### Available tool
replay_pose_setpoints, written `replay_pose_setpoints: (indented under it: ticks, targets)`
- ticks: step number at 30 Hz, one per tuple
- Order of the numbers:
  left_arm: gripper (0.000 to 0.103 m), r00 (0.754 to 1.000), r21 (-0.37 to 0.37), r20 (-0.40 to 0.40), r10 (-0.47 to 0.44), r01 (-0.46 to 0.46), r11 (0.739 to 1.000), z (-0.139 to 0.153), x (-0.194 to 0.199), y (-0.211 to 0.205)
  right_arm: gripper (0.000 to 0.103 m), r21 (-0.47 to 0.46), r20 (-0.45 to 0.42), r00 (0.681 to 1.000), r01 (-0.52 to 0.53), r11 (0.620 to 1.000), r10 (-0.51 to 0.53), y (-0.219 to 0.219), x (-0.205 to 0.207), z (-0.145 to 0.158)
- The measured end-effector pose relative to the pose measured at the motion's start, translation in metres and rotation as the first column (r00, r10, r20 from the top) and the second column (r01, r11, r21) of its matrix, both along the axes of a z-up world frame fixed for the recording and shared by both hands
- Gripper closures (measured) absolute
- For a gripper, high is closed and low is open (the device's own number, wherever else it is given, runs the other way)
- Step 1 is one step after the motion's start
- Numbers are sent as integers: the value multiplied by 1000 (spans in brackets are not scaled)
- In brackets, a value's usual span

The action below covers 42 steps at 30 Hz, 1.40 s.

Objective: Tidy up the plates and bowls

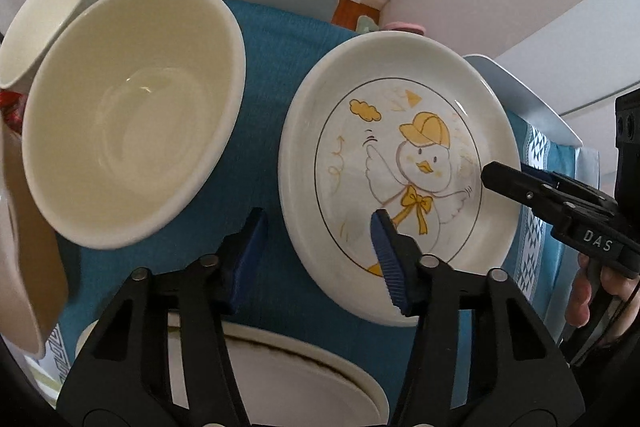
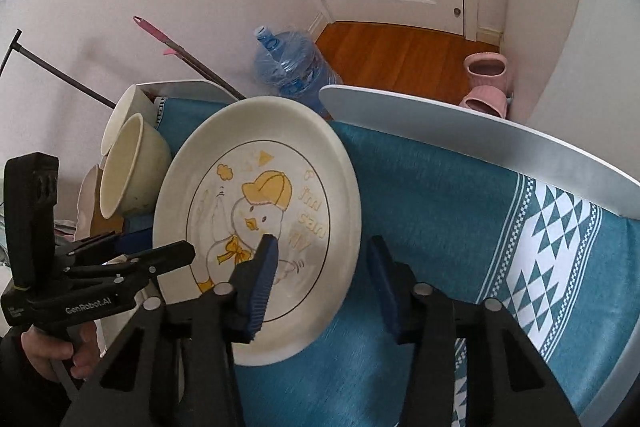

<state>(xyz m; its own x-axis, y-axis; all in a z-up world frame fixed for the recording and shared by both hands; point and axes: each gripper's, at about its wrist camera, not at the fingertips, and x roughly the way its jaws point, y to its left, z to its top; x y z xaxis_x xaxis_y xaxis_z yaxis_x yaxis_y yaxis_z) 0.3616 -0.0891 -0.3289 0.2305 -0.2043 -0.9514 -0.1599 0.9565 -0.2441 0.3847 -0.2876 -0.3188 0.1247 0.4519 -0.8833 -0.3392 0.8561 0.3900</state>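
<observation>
A white plate with a yellow duck drawing [image 1: 400, 167] lies on the teal tablecloth [image 1: 272, 75]; it also shows in the right wrist view [image 2: 260, 223]. My left gripper [image 1: 316, 259] is open, straddling the plate's near left rim. My right gripper [image 2: 320, 275] is open, straddling the plate's right rim; it shows in the left wrist view [image 1: 516, 183]. A cream bowl [image 1: 128, 115] sits left of the plate, with a second bowl [image 1: 44, 19] behind it. Another plate [image 1: 296, 375] lies under my left gripper.
A grey chair back [image 2: 480, 139] stands at the table's far edge. A blue water jug [image 2: 288, 67] and pink slippers [image 2: 486, 83] are on the wooden floor beyond. The left gripper [image 2: 132, 263] shows at the left of the right wrist view.
</observation>
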Motion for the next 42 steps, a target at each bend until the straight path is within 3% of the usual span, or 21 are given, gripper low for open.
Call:
replay_pose_setpoints:
  ticks: [1, 3, 9, 17, 25, 33, 42]
  targets:
    - [75, 1000, 5, -2, 2, -2, 1000, -1, 0, 0, 72, -3, -2, 1000, -2, 1000, 2, 0, 1, -2]
    - [81, 1000, 9, 4, 2, -2, 1000, -1, 1, -1, 79, 0, -4, 1000, -8, 1000, 8, -1, 2, -4]
    - [84, 1000, 51, 19, 6, -7, 999, 0, 0, -4, 91, 5, 11, 1000, -8, 1000, 7, -2, 5, -8]
    - [85, 999, 90, 31, 5, -7, 996, 4, -1, -7, 91, -1, 39, 999, -38, 999, 38, -3, -1, -5]
    - [85, 997, 109, 63, -34, 27, 994, 18, -12, -20, 91, 5, 51, 999, 2, 1000, -2, -15, -14, 0]
    - [85, 988, 105, 127, -86, 73, 992, 45, -28, -38, 91, 7, 133, 989, 59, 998, -60, -35, -36, 34]
    - [85, 965, 113, 252, -78, 50, 992, 112, -77, -26, 91, 50, 223, 972, 62, 997, -72, -26, -81, 92]
